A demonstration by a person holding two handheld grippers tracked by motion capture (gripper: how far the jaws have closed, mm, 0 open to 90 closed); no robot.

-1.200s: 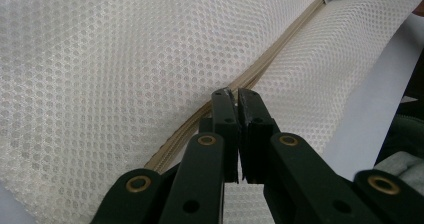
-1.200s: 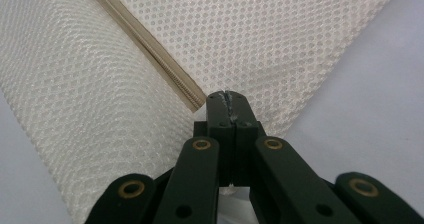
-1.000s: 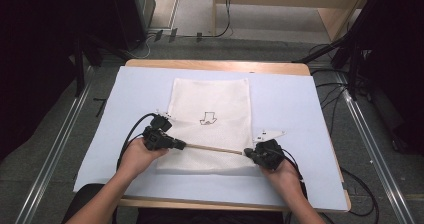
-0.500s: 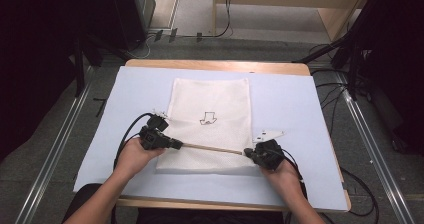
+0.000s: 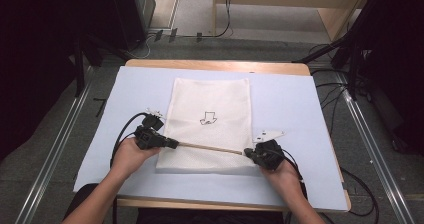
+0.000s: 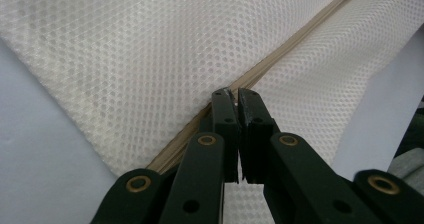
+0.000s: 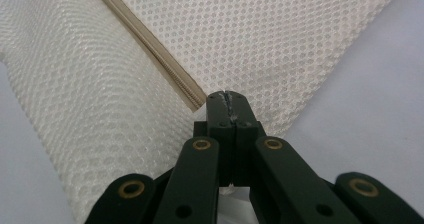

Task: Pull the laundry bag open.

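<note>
A pale blue sheet (image 5: 300,114) covers most of the table (image 5: 215,65) across the middle of the high view. On it, centred, lies a white mesh bag (image 5: 212,99), long axis running toward the top of the frame, with a small dark printed mark (image 5: 207,119) near its middle. A beige zipper (image 5: 210,148) crosses the bag's lower part, slanting slightly down to the right.

Two forearms enter from the bottom edge and angle inward. The left hand (image 5: 127,156), lower left of centre, lies low over the sheet and aims the left gripper (image 5: 175,144) rightward at the zipper's left end (its cable loops back toward the left). The right hand (image 5: 285,176), lower right of centre, aims the right gripper (image 5: 246,152) leftward at the zipper's right end.

In the left gripper view, the left gripper (image 6: 234,93) has its jaws drawn nearly together at the zipper (image 6: 280,59); whether something small is pinched there I cannot tell. In the right gripper view, the right gripper (image 7: 228,95) is clamped tight on the bag's edge at the zipper's (image 7: 150,49) end.
</note>
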